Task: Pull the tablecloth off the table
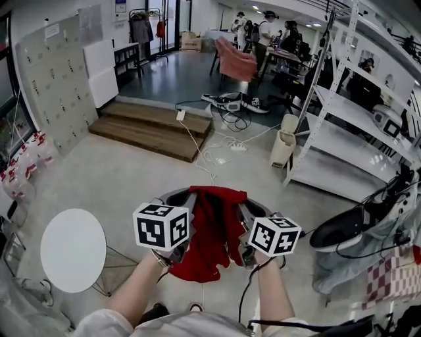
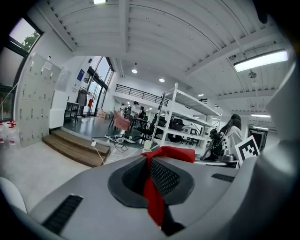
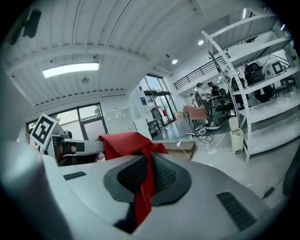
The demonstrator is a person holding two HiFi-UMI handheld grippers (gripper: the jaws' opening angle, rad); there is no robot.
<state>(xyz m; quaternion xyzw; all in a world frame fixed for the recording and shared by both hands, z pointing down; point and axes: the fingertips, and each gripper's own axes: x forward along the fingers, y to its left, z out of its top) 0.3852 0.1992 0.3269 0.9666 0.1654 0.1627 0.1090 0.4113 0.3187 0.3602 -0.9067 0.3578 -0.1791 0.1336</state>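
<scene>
Two thin folds of red tablecloth (image 1: pixel 214 227): we are seeing left claw (image 2: pixel 150 161) and right claw (image 3: pixel 147 161) each pinching one; we are guessing a jerk could slip them free.

Red tablecloth (image 1: pixel 214 230) partly behind the left marker cube (image 1: pixel 162 226); distant people (image 1: pixel 265 29) too small for detail.

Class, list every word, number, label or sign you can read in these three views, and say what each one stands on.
No text can be read in any view.
Left marker cube: black-and-white square pattern, no letters.
Right marker cube: pattern only, no letters.
Paper slip on the lockers: too small to read.
Blue sign high at the back: too small and blurred to read.
</scene>
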